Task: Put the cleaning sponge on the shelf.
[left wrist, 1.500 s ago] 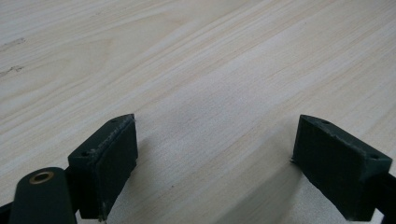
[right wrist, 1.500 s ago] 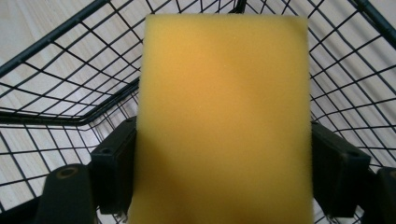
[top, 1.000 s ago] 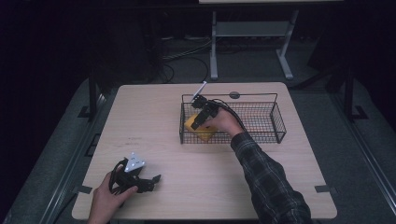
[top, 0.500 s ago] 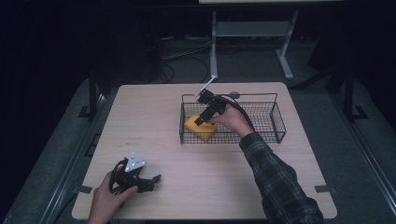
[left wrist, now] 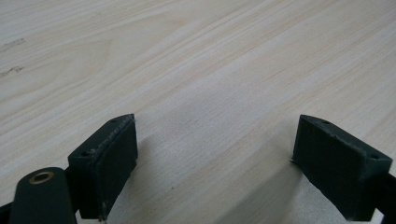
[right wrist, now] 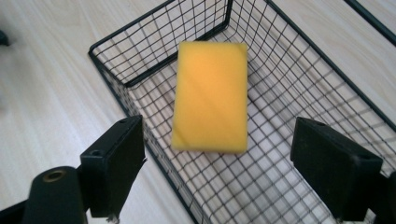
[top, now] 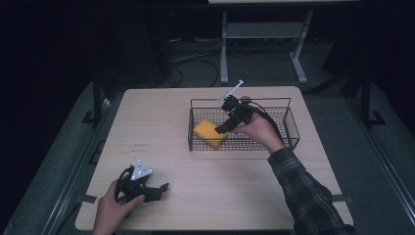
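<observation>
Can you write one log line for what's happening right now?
right gripper: open, above sponge | sponge: in wire basket | left gripper: open, on table

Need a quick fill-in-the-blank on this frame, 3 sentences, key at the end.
1. The yellow sponge lies inside the wire ____.
2. The right gripper hangs above the sponge with its jaws ____.
3. The left gripper rests low on the wooden ____, jaws apart, holding nothing.

Missing words: basket; open; table
</observation>
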`<state>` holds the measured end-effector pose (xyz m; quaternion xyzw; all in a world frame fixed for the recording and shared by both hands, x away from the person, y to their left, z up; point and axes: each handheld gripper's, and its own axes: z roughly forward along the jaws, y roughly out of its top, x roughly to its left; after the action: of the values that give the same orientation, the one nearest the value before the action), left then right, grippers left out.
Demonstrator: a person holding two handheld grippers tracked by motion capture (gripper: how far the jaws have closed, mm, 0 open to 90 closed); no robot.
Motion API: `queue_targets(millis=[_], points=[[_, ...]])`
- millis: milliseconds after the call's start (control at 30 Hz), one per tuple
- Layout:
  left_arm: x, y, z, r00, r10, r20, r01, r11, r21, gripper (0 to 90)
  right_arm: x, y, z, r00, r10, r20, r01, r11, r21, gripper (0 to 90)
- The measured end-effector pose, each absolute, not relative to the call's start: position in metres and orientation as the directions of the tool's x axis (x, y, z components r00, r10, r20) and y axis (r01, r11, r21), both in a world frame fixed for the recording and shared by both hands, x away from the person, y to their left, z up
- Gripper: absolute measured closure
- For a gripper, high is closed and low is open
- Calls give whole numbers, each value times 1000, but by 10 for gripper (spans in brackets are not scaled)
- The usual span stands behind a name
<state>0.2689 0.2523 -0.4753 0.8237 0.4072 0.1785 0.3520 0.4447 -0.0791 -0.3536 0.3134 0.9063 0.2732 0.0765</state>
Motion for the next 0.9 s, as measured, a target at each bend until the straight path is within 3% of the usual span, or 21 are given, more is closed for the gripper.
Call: queue_targets(millis=[467, 900], points=[[269, 252, -475, 605, 797, 8, 545, -421, 725, 129, 407, -119, -355, -778, 627, 28, 519, 617, 592, 173], [269, 252, -475, 604, 797, 9, 545, -421, 725, 130, 368, -161, -377, -760, 648, 46, 529, 577, 623, 158]])
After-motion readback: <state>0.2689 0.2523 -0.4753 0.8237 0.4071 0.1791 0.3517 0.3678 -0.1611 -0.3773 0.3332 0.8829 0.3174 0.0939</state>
